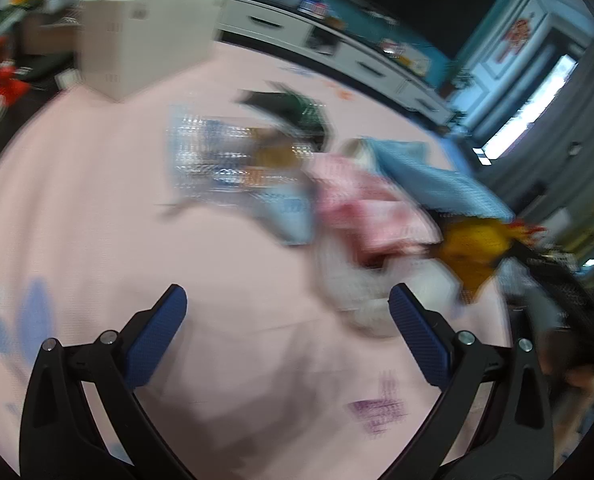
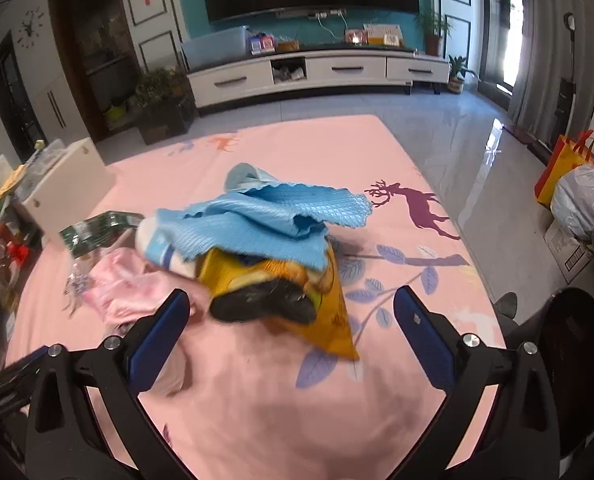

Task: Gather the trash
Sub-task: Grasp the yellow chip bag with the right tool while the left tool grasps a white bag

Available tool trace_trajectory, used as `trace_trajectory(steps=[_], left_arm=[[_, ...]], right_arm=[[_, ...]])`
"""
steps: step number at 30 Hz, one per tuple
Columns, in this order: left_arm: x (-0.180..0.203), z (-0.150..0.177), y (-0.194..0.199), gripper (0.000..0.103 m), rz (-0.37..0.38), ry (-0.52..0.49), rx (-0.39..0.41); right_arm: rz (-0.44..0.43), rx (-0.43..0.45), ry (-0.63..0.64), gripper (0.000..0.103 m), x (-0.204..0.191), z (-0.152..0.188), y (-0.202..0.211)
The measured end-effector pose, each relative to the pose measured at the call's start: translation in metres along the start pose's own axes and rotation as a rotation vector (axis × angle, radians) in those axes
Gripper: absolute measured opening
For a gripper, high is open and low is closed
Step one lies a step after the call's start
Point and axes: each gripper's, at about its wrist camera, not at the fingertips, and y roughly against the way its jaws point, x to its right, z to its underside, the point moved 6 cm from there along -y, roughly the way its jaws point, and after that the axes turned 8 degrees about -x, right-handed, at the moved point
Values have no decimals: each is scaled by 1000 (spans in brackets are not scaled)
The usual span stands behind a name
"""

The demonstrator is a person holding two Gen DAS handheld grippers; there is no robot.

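A pile of trash and cloths lies on the pink sheet [image 2: 281,400]. In the right wrist view a yellow snack bag [image 2: 333,320] lies under a blue cloth [image 2: 265,216], with a black object [image 2: 265,304] at its mouth, a pink cloth [image 2: 125,284] to the left and a green wrapper [image 2: 93,228] beyond. My right gripper [image 2: 291,312] is open and empty, just short of the bag. The left wrist view is blurred: a clear plastic wrapper [image 1: 225,152], the pink cloth [image 1: 369,204], the blue cloth [image 1: 429,176] and the yellow bag [image 1: 473,248] show. My left gripper [image 1: 287,306] is open and empty above the sheet.
A white box [image 2: 69,184] stands at the sheet's left edge, with clutter on the floor beyond it. A black round bin [image 2: 573,356] sits at the right. A TV cabinet [image 2: 317,72] lines the far wall. Bags [image 2: 577,184] stand on the tiled floor at right.
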Motion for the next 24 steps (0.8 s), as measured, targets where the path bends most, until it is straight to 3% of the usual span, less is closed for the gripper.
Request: trace_trajectory(steps=[5,9,10,13,15,17,21,24], left_arm=[[46,2,-33,100,95,-64,-63],[59,10,-58,100,139,-61,-119],[61,11,-58,100,129,-75,-103],[64,14,-61,97,97,-112,-86],[63,18,-59,75,71,-117,-64],[62,22,-58,57,97,-112,-73],[56,32,-47,38,146,-77,-84],[60,37,-32,37,135,-90,-69]], right_arm=[[-29,-18,18,100,6,-3,-23],[-66,-31,46,100,6,1,-35],[-67,-38,48,97,5,2,-38],[-87,-69,54,73,3,7,-44],[-84,-63,58,61,3,10,-42],[-84,-78,60,45,5,13,-39],[-95,-86,48,35,9,22,-28],[-116,-84,29,34,12,31,-11]])
